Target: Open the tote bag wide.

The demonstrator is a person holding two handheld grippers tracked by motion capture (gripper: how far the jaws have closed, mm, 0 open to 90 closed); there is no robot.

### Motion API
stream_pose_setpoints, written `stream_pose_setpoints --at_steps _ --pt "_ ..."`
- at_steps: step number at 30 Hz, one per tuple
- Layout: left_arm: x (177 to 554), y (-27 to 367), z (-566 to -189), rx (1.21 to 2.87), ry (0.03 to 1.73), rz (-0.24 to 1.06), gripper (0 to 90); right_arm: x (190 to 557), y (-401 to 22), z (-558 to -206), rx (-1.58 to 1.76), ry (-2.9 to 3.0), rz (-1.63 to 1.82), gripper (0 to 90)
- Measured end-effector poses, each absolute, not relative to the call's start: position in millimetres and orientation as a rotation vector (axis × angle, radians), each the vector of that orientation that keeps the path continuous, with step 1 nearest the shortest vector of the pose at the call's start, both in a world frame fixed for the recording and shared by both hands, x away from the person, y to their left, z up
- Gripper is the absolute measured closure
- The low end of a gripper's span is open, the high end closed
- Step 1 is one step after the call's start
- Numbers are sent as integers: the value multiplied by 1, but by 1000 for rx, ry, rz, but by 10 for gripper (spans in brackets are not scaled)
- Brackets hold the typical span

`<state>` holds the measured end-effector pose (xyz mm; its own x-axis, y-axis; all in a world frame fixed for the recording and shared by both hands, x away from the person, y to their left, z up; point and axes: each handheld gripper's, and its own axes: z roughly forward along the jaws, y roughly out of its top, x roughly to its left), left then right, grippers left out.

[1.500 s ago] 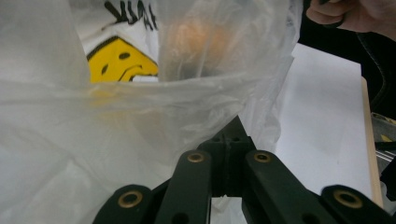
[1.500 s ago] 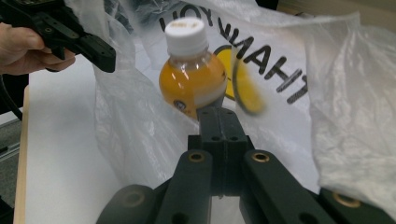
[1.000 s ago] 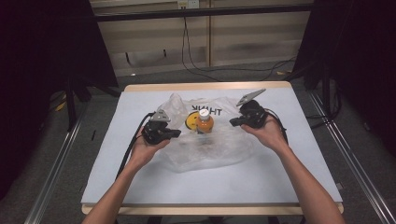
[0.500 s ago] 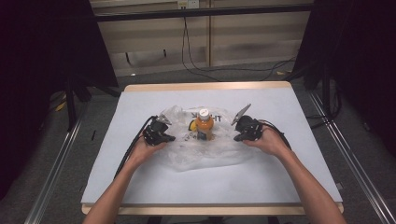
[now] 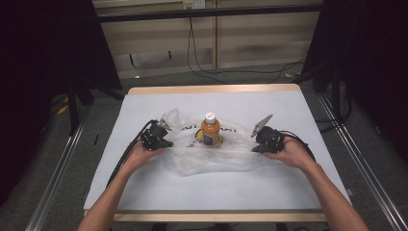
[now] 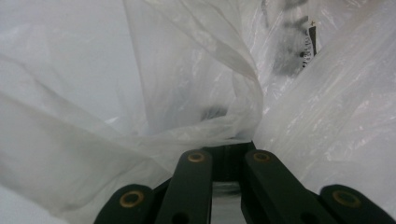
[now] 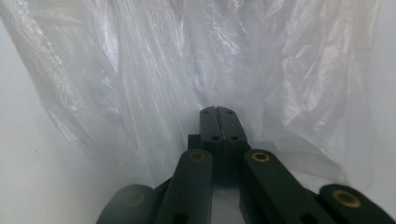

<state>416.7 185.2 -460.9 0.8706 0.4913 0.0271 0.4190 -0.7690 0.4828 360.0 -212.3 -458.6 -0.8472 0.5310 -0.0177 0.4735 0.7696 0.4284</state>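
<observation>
1. Since a second ago both grippers have come lower and the plastic bag (image 5: 211, 154) lies flatter around the orange bottle (image 5: 210, 131).
2. Left gripper (image 5: 161, 142) and right gripper (image 5: 260, 144) sit low on the bench (image 5: 288, 103), forearms reaching from the near edge, each clenched on a bag edge.
3. The right gripper view shows its jaws pressed together on film (image 7: 140, 70); the high view shows the bottle upright mid-bench.

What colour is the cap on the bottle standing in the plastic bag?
White, on an orange bottle; the cap shows best in the high view.
</observation>
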Motion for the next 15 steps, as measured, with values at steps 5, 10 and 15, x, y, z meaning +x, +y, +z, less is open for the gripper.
stream_pose_setpoints --at_steps 5,10,15 --pt "414 192 -463 2519 693 190 900 353 -218 -460 823 2805 669 900" --pt "408 199 -469 2396 708 115 900 353 -222 -461 857 2783 718 900" --pt "395 201 -460 2250 654 87 900 353 -220 -456 900 2717 957 900"
